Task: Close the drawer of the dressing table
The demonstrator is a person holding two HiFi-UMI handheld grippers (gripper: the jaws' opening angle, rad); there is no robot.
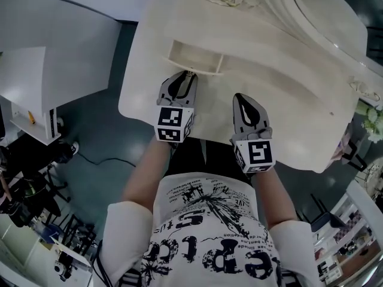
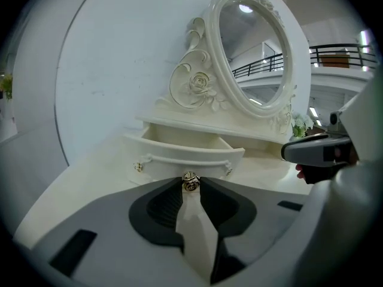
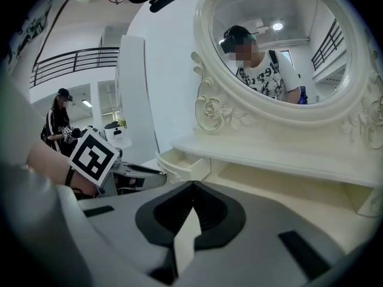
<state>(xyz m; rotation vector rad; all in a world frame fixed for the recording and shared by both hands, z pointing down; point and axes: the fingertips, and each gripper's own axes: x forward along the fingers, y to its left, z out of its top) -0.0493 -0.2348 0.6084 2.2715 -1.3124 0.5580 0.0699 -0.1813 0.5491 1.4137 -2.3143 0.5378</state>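
**Q:** Where does the drawer stand?

**Me:** The drawer is pulled out of the dressing table. It juts forward from under the low shelf below the oval mirror, with its curved front towards me. From my head it shows as an open cream box over the counter, on the left part of the table.

**Q:** And your left side?

**Me:** My left tongs reach straight to the middle of the drawer front. Their tips are closed in on the small gold knob, one dark pad on each side of it, so they are pinching it. The marker cube on that tool faces up at me.

**Q:** The right?

**Me:** My right tongs are pressed together at the tips with nothing between them. They lie over the front part of the counter, to the right of the drawer and apart from it. I cannot tell whether they rest on the surface or hang just above it.

**Q:** Anything else near the drawer?

**Me:** A carved rose sits on the scrollwork beside the mirror frame, above the shelf. Two smaller fittings flank the knob at the drawer front's ends, too small to make out.
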